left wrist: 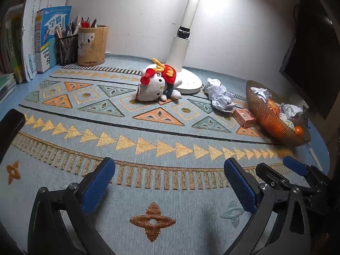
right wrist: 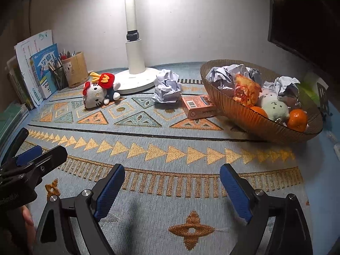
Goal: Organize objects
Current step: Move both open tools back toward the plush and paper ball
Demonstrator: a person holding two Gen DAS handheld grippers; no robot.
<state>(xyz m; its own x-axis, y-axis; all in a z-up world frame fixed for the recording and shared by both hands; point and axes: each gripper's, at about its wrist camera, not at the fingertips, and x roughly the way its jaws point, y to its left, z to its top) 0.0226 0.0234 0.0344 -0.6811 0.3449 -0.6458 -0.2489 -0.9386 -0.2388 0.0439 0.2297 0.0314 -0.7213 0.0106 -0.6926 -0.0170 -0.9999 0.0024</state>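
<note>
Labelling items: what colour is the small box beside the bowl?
Pink-orange, with a barcode; the small box shows best in the right wrist view.

The bowl point(right wrist: 244, 116) hides part of the pink box point(right wrist: 198, 106); the lamp point(right wrist: 133, 42) head is cut off above, and the box's print is unreadable.

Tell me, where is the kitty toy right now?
The kitty toy lies on the patterned mat at the back left in the right wrist view, against the white lamp base, with the pen cups to its left.
</note>
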